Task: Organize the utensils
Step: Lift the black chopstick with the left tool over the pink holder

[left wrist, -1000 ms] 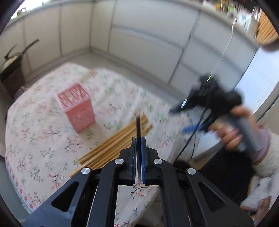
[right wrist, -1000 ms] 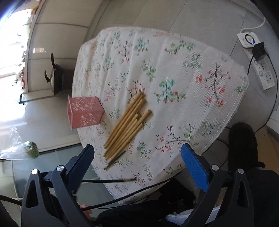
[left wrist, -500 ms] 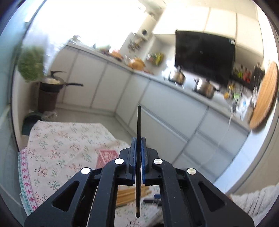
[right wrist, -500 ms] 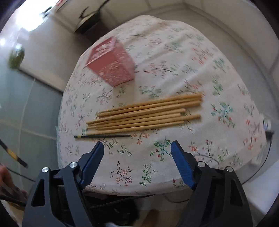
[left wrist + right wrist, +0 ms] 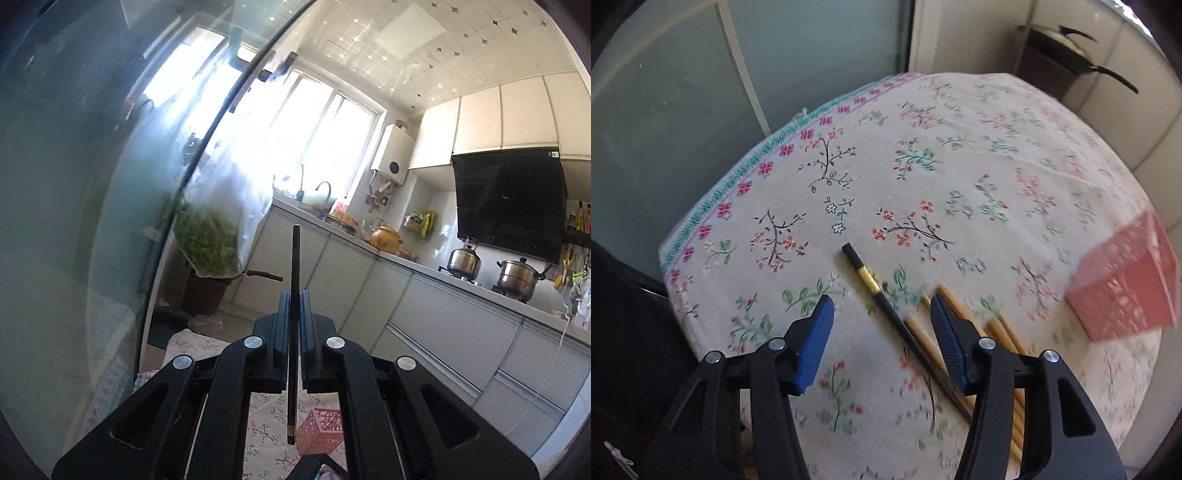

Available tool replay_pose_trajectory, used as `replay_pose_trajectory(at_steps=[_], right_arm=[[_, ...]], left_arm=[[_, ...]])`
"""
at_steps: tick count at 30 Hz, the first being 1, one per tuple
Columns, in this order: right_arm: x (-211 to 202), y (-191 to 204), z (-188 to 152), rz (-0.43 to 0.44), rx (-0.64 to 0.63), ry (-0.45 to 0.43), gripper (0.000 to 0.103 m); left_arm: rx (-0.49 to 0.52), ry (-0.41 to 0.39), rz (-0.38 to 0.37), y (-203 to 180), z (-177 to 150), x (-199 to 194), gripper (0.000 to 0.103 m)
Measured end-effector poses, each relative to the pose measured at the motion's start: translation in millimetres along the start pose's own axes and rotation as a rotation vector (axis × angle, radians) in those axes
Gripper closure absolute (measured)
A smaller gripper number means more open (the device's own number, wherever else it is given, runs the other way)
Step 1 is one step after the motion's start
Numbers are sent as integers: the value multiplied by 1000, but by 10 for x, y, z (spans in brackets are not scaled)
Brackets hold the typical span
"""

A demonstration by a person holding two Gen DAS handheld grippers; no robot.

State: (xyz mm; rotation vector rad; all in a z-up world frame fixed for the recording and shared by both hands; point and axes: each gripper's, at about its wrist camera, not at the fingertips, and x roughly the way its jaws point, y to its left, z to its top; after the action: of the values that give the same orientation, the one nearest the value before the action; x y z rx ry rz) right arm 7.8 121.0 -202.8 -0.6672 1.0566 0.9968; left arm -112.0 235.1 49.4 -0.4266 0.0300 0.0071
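My left gripper [image 5: 294, 295] is shut on a black chopstick [image 5: 294, 266], held upright and high above the table. Its lower end hangs just left of the pink lattice holder [image 5: 319, 430] in view. My right gripper [image 5: 881, 306] is open and hovers low over the floral tablecloth [image 5: 923, 155]. A second black chopstick [image 5: 882, 295] with a gold band lies between its fingers. Several bamboo chopsticks [image 5: 960, 317] lie side by side just right of it, partly hidden by the right finger. The pink holder [image 5: 1126, 291] stands at the right.
A glass door [image 5: 701, 74] runs along the table's far left edge. A wok [image 5: 1067, 40] sits on a stand beyond the table. Kitchen counters [image 5: 443, 295] with pots and a hanging bag of greens [image 5: 210, 240] fill the left wrist view.
My left gripper has tilted up with the black chopstick, from facing the table to facing the kitchen. My right gripper has swung down close over the black chopstick on the cloth.
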Motion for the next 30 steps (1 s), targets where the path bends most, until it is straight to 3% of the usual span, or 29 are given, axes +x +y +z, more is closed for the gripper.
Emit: replay_pose_trajectory(at_steps=[5, 9, 10, 16, 30], right_arm=[[210, 23, 156, 36, -49, 54, 62], [213, -29, 230, 0, -37, 63, 93], [214, -56, 236, 5, -18, 59, 96], [-54, -146, 120, -8, 107, -20, 96], [-2195, -1002, -808, -103, 668, -473, 96]], left_arm=[[18, -30, 43, 19, 33, -15, 99], [24, -30, 49, 6, 3, 1, 99], [21, -30, 50, 8, 2, 4, 99], [9, -9, 44, -12, 1, 44, 99], [-5, 114, -33, -435, -53, 421, 99]])
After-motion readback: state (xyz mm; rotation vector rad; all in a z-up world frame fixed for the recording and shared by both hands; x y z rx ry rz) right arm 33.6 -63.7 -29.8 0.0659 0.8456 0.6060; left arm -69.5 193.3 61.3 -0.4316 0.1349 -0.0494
